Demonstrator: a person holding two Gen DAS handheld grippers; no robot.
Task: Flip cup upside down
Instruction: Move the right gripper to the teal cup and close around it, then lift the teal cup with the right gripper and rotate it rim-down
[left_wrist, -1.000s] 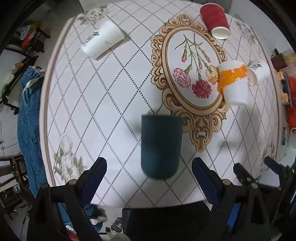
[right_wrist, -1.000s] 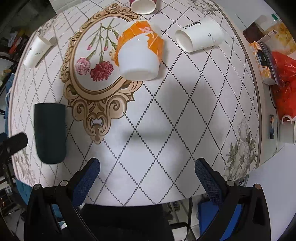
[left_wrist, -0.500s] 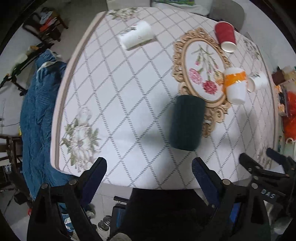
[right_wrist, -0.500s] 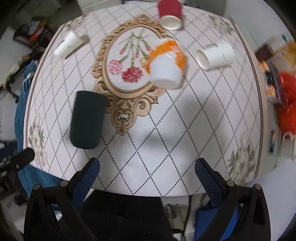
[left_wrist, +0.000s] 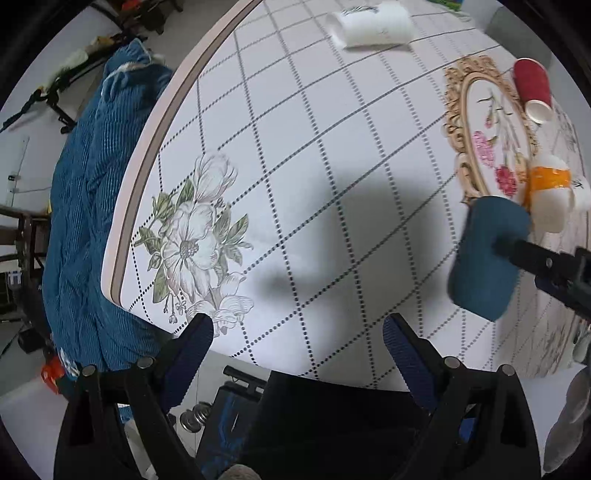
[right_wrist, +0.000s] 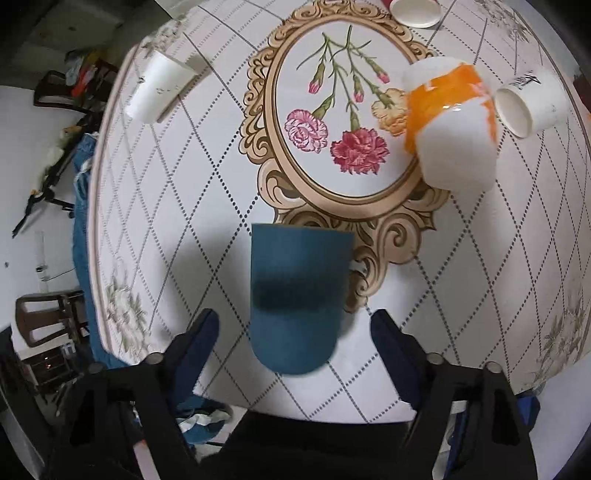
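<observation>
A dark teal cup (right_wrist: 295, 299) stands upside down on the patterned table (right_wrist: 184, 206), its closed bottom facing up. My right gripper (right_wrist: 293, 332) is open, with one finger on each side of the cup and neither touching it. The cup also shows in the left wrist view (left_wrist: 487, 258), with a right finger (left_wrist: 535, 258) beside it. My left gripper (left_wrist: 297, 336) is open and empty over the table's left front edge, well left of the cup.
An orange-and-white cup (right_wrist: 450, 122) stands upside down right of the floral medallion. A white cup (right_wrist: 528, 103) lies beside it, another white cup (right_wrist: 159, 86) lies far left, and a red cup (left_wrist: 532, 88) lies at the back. A blue cloth (left_wrist: 85, 221) hangs left of the table.
My left gripper has swung away to the left, off the teal cup. My right gripper has moved left and down so that its open fingers now flank the cup.
</observation>
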